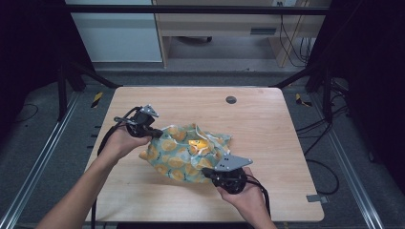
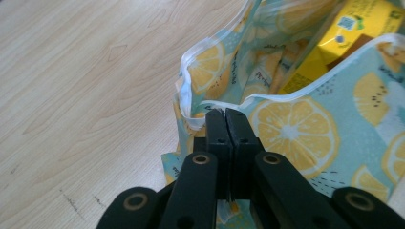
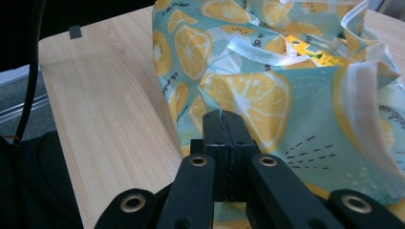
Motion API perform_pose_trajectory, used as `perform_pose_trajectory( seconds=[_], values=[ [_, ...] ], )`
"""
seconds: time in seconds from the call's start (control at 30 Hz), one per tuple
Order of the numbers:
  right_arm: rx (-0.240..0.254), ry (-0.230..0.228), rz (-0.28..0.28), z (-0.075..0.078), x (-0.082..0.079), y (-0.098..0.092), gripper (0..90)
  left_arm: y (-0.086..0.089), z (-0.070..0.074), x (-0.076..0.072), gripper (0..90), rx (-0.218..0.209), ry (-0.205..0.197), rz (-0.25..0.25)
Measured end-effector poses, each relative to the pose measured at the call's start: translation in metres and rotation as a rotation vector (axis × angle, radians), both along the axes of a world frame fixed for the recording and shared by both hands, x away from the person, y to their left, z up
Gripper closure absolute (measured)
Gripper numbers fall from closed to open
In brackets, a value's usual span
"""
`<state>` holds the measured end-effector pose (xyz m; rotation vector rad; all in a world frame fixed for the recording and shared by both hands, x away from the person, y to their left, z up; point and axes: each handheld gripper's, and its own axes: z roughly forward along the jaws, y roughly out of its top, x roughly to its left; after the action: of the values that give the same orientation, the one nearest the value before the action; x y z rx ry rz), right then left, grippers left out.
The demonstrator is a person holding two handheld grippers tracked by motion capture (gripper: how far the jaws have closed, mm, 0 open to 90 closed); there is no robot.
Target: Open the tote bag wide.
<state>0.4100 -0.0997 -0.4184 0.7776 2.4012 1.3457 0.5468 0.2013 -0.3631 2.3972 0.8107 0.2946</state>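
A teal cloth bag (image 1: pixel 177 157) printed with orange slices lies crumpled in the middle of the wooden table (image 1: pixel 267 129). Its mouth gapes, and a yellow box (image 1: pixel 197 142) shows inside. My left gripper (image 1: pixel 155 135) is at the bag's left side, shut on the white-trimmed rim (image 2: pixel 200 102). In the left gripper view, the bag (image 2: pixel 296 133) spreads to the right and the yellow box (image 2: pixel 353 33) sits at top right. My right gripper (image 1: pixel 206 172) is at the bag's near right side, shut on a fold of the cloth (image 3: pixel 258 95). The yellow box (image 3: pixel 310 53) peeks out beyond the fold.
A round cable hole (image 1: pixel 231 99) sits near the table's far edge. A grey tab (image 1: pixel 317 198) sticks out at the front right corner. Black frame posts and cables stand at both sides. Bare wood lies left and right of the bag.
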Motion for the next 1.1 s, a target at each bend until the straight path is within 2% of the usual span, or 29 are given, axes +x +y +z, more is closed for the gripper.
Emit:
perform_pose_trajectory(
  seconds=[0.17, 0.27, 0.5, 0.6, 0.73, 0.8, 0.97, 1.1],
  values=[
    [-0.008, -0.015, -0.010, 0.004, -0.004, -0.002, 89.8, 0.011, 0.015, -0.018, 90.0, -0.042, -0.045, -0.013],
    [-0.010, -0.023, -0.016, 0.003, -0.007, -0.004, 89.7, 0.019, 0.020, -0.032, 90.0, -0.090, -0.061, -0.020],
    [-0.034, -0.011, -0.022, -0.005, -0.013, -0.005, 89.7, 0.030, 0.021, -0.068, 90.0, -0.148, -0.097, -0.086],
    [-0.040, -0.004, -0.023, -0.007, -0.015, -0.005, 89.6, 0.032, 0.016, -0.077, 90.0, -0.144, -0.089, -0.107],
    [-0.052, 0.016, -0.028, -0.012, -0.015, -0.006, 89.3, 0.033, 0.002, -0.086, 90.0, -0.093, -0.065, -0.135],
    [-0.058, 0.029, -0.032, -0.015, -0.014, -0.007, 89.3, 0.034, -0.007, -0.088, 90.0, -0.066, -0.050, -0.139],
    [-0.057, 0.044, -0.033, -0.020, -0.012, -0.007, 89.4, 0.036, -0.027, -0.086, 90.0, -0.042, -0.003, -0.134],
    [-0.064, 0.053, -0.029, -0.021, -0.011, -0.006, 89.4, 0.037, -0.037, -0.086, 90.0, -0.026, 0.014, -0.128]
  ],
)
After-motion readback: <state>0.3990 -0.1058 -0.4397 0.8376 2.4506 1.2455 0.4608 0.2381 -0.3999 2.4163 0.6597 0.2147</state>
